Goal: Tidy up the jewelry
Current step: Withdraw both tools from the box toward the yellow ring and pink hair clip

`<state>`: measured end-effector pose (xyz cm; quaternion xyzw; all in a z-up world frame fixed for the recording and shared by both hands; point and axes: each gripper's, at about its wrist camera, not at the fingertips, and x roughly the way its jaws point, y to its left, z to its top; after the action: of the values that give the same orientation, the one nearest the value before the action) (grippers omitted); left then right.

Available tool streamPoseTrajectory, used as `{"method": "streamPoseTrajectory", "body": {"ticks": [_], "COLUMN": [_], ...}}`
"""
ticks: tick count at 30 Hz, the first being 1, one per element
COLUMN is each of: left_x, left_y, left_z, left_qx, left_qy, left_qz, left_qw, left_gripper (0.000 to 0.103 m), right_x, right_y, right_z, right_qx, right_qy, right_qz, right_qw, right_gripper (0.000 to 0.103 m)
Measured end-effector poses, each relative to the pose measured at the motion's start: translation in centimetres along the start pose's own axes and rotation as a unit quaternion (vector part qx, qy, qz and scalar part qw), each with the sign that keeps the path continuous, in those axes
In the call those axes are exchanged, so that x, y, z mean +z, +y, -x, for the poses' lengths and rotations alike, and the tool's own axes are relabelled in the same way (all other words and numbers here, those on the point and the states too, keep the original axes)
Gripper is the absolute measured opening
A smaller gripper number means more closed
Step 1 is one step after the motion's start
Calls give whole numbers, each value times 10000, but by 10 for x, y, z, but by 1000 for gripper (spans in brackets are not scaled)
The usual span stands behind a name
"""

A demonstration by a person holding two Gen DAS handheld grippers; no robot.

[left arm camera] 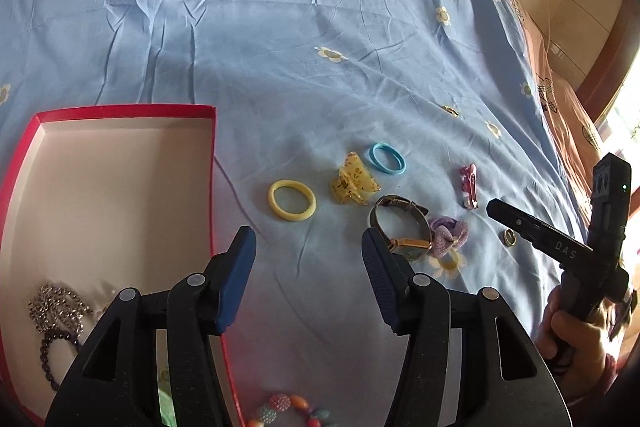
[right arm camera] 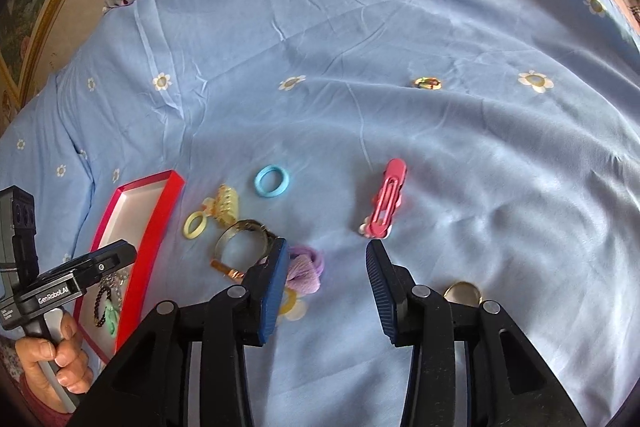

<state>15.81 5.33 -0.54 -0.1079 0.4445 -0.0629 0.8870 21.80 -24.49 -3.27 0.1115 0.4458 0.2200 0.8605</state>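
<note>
both tools, left tool [left arm camera: 308,247] and right tool [right arm camera: 326,259], hang wide open and empty over the bed [right arm camera: 400,39], where the watch [left arm camera: 400,227] lies just right of the red box [left arm camera: 120,111]: light, stiff-banded, probably best pinched across its strap.

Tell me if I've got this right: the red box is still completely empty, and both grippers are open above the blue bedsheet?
Not quite: the red box already holds a silver chain and a dark bead bracelet, as the left wrist view shows. Both the left gripper and right gripper are open above the bedsheet.
</note>
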Motion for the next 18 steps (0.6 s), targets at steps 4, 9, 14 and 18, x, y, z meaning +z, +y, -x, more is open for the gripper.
{"method": "streamPoseTrajectory", "body": {"ticks": [4, 9, 14, 18], "left_x": [12, 28, 40, 42], "left_y": [-9, -17, -28, -35], "left_z": [-19, -43, -65, -81], "left_qx": [-91, -154, -146, -40], "left_qy": [109, 223, 328, 425], "left_qz": [1, 32, -46, -148], "left_qw": [9999, 9996, 9993, 9990], "left_gripper": [58, 61, 62, 62], "right_x": [9, 14, 17, 19], "right_y": [-9, -15, -16, -14], "right_z": [-11, -22, -31, -38], "right_qx": [-142, -207, -184, -201], "right_qy": [52, 138, 190, 200], "right_qz": [-98, -150, -164, -96], "right_qw": [9998, 9996, 9995, 9996], "right_gripper": [41, 42, 42, 42]}}
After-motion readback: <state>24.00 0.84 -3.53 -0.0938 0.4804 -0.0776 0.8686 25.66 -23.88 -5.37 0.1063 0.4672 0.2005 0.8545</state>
